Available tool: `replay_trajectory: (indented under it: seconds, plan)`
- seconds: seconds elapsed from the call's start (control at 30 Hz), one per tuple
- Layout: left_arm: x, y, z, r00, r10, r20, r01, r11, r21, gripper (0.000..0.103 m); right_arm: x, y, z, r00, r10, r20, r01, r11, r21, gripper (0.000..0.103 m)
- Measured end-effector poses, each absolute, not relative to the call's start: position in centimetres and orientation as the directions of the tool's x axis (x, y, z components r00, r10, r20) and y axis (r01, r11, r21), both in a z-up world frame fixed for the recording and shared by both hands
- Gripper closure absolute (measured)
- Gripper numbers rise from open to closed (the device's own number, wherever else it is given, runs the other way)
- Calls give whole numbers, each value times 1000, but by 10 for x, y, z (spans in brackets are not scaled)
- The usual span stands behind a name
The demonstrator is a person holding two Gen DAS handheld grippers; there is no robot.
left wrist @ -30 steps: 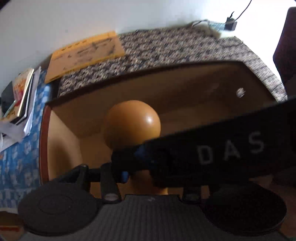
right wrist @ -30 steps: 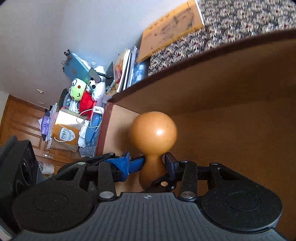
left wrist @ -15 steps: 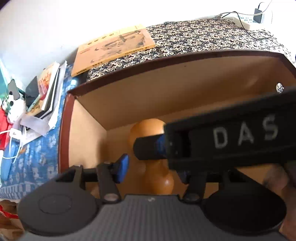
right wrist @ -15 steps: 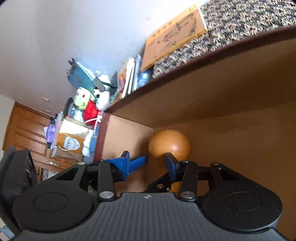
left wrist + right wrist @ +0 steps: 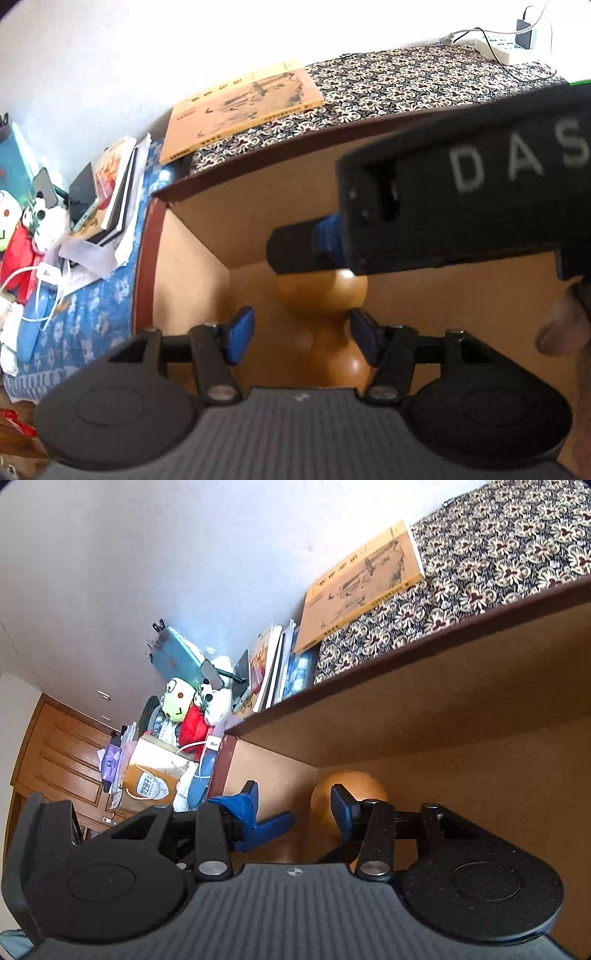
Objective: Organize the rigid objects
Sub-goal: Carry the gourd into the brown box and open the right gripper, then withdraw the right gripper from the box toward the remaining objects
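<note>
L gripper [image 5: 299, 334]: jaws opening, blue pads either side of the gourd [image 5: 325, 332] at its waist. The right pad looks at or near the wood, the left one stands clear, so no clamp; it's letting go. R gripper [image 5: 293, 806]: jaws apart, nothing between them; the gourd's top bulb [image 5: 349, 790] sits just beyond its right finger, not pinched. From the L cam, the R gripper's black body reaches in over the gourd, fingertips right above the top bulb, w/ a bit of the person's hand [image 5: 563, 325] at the right edge.

Gourd's standing inside the drawer [image 5: 192, 266], near its back-left corner, close to the left wall and back panel. Long axis roughly vertical: fat end down on the drawer floor, as far as I can see, round bulb up. Looks upright, maybe a slight lean; hard to call thru the fisheye.

Step, I'd say: placement's done, this is the release. Next move needs both grippers to back out straight up and away w/o brushing the bulb, since it's top-heavy-looking and could tip. The R one esp. should lift first, being right over it. After that, prob. the next item, or shutting the drawer.

Outward: book [image 5: 243, 107] on the patterned cloth [image 5: 406, 85] behind the drawer's back edge; books & toys piled off to the left.
</note>
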State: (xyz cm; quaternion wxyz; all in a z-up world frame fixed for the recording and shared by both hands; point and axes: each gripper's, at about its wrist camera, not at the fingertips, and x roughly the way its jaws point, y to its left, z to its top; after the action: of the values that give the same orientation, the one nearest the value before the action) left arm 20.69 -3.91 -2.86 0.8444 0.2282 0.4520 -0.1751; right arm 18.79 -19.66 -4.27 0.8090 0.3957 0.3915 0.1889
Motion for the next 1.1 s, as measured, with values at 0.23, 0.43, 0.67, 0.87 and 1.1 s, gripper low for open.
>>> replay_trajectory:
  seconds: [0.23,0.43,0.67,0.87,1.1]
  plan:
    - [207,-41,-31,540,-85,-837,502,831,239,40,189,-200,-39,655,580,-485,10,634,773,74]
    - [201,-38,-23,566,-108,-817,491,841,228,40,175,-206,-18,703,524,-481,10,669,743,74]
    - [178,-36,15,640,-113,-760,443,863,244,34,128,-211,23,797,447,-407,-22,693,720,74]
    - [152,-34,41,688,-130,-714,421,873,247,27,83,-218,38,876,361,-320,-9,675,738,73]
    - [127,-32,56,721,-98,-686,377,886,269,18,50,-227,39,895,317,-316,10,692,722,74]
